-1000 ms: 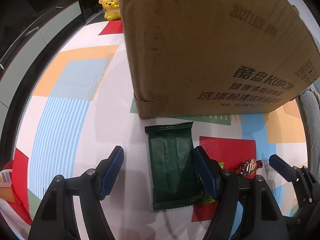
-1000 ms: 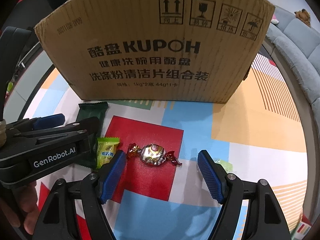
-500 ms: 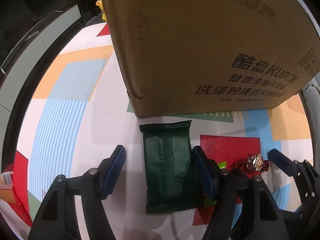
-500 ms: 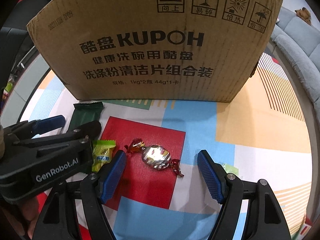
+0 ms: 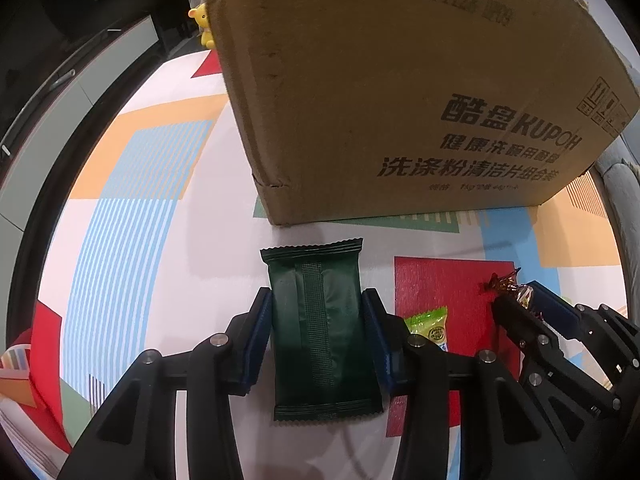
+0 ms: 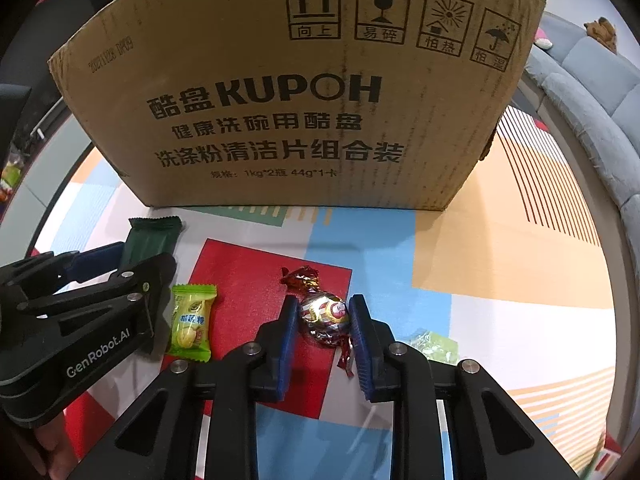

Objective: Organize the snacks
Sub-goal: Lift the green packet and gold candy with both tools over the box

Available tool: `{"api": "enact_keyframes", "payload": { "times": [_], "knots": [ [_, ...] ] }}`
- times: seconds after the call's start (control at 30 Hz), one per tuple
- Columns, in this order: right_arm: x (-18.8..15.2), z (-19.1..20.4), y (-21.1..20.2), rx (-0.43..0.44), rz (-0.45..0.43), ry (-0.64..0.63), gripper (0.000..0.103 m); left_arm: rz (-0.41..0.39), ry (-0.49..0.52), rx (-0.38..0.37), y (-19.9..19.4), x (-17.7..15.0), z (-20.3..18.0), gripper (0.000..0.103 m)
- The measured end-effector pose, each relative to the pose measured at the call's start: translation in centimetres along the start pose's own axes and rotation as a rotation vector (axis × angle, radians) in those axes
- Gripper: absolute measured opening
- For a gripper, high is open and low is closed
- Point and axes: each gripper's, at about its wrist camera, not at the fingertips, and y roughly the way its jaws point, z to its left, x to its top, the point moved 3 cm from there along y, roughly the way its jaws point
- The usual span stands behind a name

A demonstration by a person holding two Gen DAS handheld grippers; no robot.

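Green packet [image 5: 320, 328] in left gripper [image 5: 318, 312], foil candy [image 6: 325, 318] in right gripper [image 6: 324, 320]

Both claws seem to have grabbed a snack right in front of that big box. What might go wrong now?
The right gripper has just closed on the foil candy by its rounded body; it might slip out when lifted. The left gripper has been closing on the flat green packet, pinching its thin edges, so it may buckle. The cardboard box stands tall and close, so either lift could bump its wall.
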Motion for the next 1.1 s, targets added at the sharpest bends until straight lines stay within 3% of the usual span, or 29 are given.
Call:
{"api": "enact_keyframes", "payload": {
  "times": [0.4,1.1],
  "knots": [
    [1.0,0.0,-2.7,0.003,-0.038,-0.005,0.027,-0.037,-0.003,0.007,-2.0,-0.5,-0.8,0.044],
    [1.2,1.0,-8.8,0.003,-0.147,-0.001,0.027,-0.135,-0.009,0.005,-9.5,-1.0,-1.3,0.044]
  ]
}}
